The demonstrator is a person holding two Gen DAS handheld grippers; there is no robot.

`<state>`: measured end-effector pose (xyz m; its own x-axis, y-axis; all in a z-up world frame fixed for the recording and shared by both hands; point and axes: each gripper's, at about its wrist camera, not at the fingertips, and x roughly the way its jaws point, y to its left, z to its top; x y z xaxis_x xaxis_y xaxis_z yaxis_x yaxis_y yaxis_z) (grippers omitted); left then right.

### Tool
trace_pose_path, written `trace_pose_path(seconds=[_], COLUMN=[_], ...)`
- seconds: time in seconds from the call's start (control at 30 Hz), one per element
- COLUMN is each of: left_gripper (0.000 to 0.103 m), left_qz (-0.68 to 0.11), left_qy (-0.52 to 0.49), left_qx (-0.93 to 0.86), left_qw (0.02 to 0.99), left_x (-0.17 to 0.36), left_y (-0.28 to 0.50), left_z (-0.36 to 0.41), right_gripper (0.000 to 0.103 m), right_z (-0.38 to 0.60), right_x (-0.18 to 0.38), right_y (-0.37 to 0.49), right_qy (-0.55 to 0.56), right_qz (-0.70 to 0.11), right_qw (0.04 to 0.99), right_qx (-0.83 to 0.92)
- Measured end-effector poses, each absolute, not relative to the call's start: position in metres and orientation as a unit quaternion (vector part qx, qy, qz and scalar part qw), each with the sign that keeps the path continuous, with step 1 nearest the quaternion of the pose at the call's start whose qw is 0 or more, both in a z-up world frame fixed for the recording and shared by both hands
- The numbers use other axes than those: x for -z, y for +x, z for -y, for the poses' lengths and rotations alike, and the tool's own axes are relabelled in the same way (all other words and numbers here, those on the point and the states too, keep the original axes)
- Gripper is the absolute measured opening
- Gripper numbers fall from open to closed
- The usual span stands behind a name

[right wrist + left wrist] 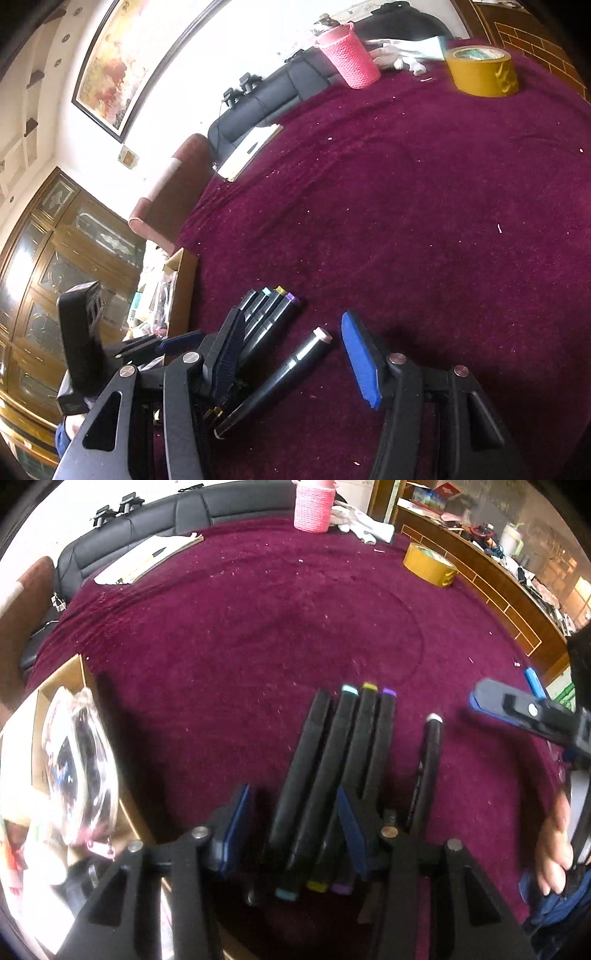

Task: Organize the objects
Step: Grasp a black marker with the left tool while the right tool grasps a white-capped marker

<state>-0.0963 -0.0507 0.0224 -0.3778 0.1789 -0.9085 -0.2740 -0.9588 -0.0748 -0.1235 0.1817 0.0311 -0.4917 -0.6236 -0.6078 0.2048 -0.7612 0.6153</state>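
Not much looks sorted yet: four markers (332, 775) are bunched under the left tool (291, 830), jaws apart, nothing gripped. A fifth marker (280, 373) is left loose between the right tool's (295, 365) unclenched, empty jaws, and the pink cup (349, 55) far ahead hasn't been reached.

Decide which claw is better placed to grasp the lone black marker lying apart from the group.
Right: the right claw stands open astride the lone black marker, while the left claw sits over the group.

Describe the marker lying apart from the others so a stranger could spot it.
On the maroon cloth, find the row of black markers lying side by side. The lone marker lies just right of them, apart, with a pale pinkish-white cap end instead of teal, yellow or purple.
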Motion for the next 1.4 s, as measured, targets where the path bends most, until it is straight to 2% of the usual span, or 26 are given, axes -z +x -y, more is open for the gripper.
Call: trace_pose_path(seconds=[0.23,0.33,0.4,0.6,0.83,1.1,1.37,1.4], left_gripper=[0.046,0.039,0.031,0.03,0.03,0.03,0.03,0.027], left_qz=[-0.015,-0.042,-0.015,0.091,0.122,0.096,0.047,0.036], left_qy=[-0.548,-0.538,-0.536,-0.535,-0.522,-0.527,-0.505,-0.5], left_qx=[-0.824,-0.832,-0.835,-0.821,-0.821,-0.819,-0.845,-0.849], left_qw=[0.143,0.129,0.127,0.175,0.195,0.207,0.172,0.166], left_x=[-0.016,-0.013,-0.014,-0.014,-0.019,-0.014,-0.012,-0.013], left_y=[-0.106,-0.097,-0.09,-0.062,-0.049,-0.053,-0.063,-0.06], left_z=[0.057,0.045,0.043,0.016,0.014,0.008,-0.006,-0.009], right_gripper=[0.06,0.06,0.06,0.06,0.06,0.06,0.06,0.06], right_z=[-0.182,-0.181,-0.18,-0.188,-0.215,-0.232,-0.251,-0.253], right_x=[-0.03,-0.028,-0.027,-0.032,-0.038,-0.036,-0.036,-0.035], right_y=[-0.122,-0.122,-0.122,-0.12,-0.109,-0.09,-0.07,-0.068], right_qy=[0.44,0.445,0.447,0.431,0.421,0.433,0.436,0.438], right_qz=[0.239,0.236,0.234,0.227,0.216,0.218,0.19,0.181], right_qw=[0.25,0.251,0.251,0.23,0.195,0.183,0.151,0.144], right_qx=[0.828,0.827,0.826,0.842,0.859,0.855,0.866,0.868])
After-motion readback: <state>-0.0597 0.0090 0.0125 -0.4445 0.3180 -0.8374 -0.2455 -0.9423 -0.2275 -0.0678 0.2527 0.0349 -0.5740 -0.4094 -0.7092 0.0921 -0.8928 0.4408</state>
